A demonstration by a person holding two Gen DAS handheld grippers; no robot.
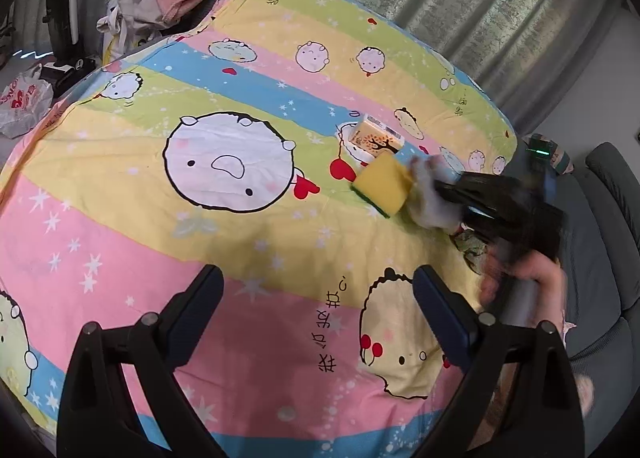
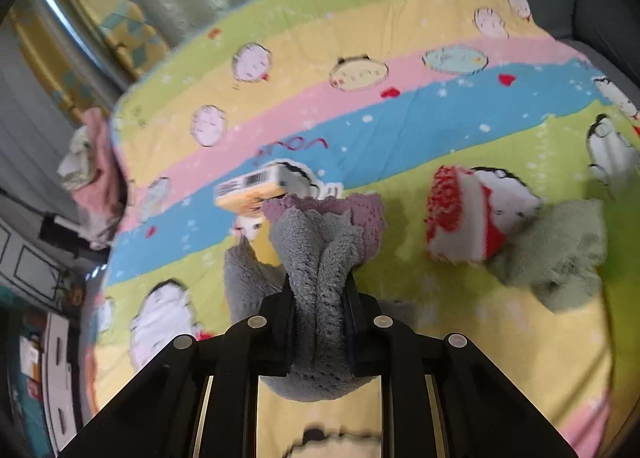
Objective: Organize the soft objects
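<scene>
The right gripper (image 2: 318, 282) is clamped on a grey fluffy cloth (image 2: 316, 258), its two black jaws squeezing the fabric into a narrow bunch between them; the cloth's purple-edged end fans out just past the fingertips and another grey flap hangs off to the left of the jaws. Just beyond that purple edge, slightly left, lies a small tissue pack (image 2: 254, 187) with a barcode on its side. To the right of the jaws sits a red and white sponge (image 2: 460, 217), touching a pale green cloth (image 2: 560, 254) further right. In the left wrist view, the right gripper's tip is blurred beside a yellow sponge (image 1: 382, 183) with a green underside, which lies against the tissue pack. The left gripper (image 1: 320, 322) stands with its jaws wide apart and nothing between them, above the striped cartoon bedspread (image 1: 160, 258), with the yellow sponge ahead and to its right.
</scene>
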